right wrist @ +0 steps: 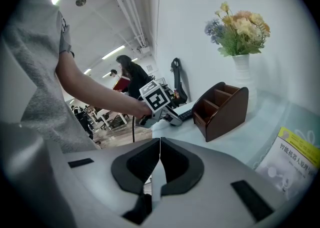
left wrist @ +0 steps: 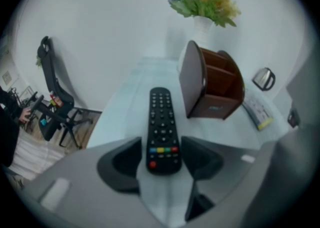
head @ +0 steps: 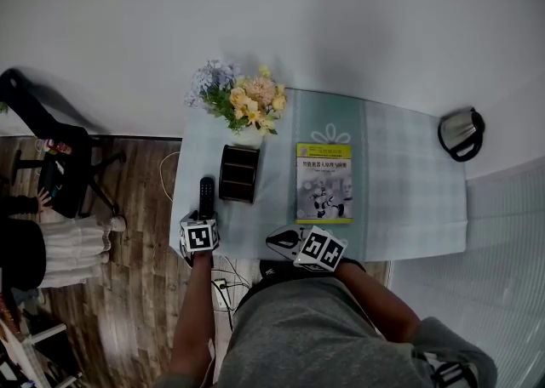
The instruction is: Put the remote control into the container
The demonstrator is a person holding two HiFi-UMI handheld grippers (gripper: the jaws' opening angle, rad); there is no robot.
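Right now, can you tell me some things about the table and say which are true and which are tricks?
1. The remote control lies on the table between the left tool's jaws. True.
2. The remote control is already inside the brown container. False: it lies on the table beside it.
3. The right tool is shut and empty. True.
4. The kettle stands right beside the flowers. False: the kettle is far to the right; the flowers are at the left, behind the container.
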